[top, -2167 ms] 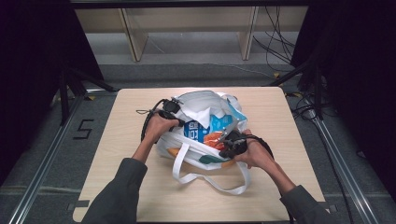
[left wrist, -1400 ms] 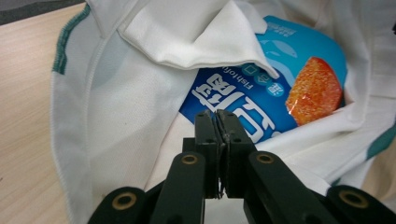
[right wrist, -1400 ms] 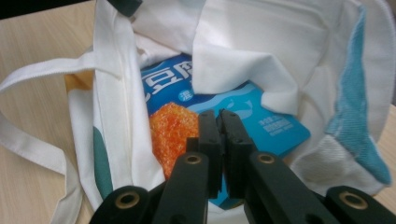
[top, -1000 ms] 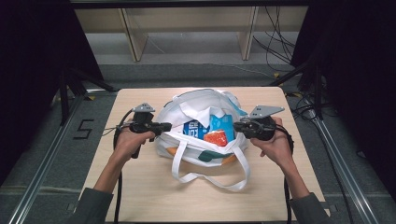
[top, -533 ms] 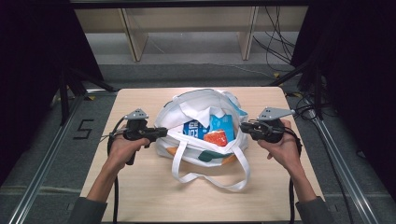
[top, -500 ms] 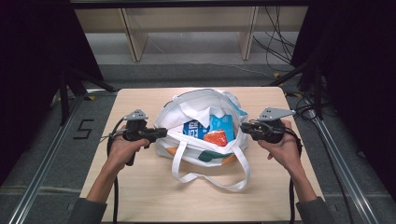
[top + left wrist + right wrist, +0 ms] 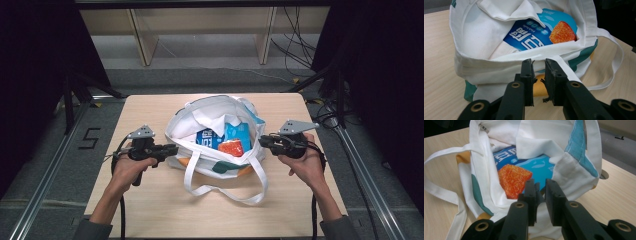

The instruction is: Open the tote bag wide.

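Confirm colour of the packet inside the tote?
Blue packet with white lettering and an orange food picture, inside the white tote bag; clearest in the right gripper view.

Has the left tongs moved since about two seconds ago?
Yes. The left tongs pulled back out of the white fabric tote bag, toward the wooden table's left edge.

The tote bag (image 7: 215, 140) fills the table's (image 7: 165, 210) middle between both claws; the near tabletop lies open.
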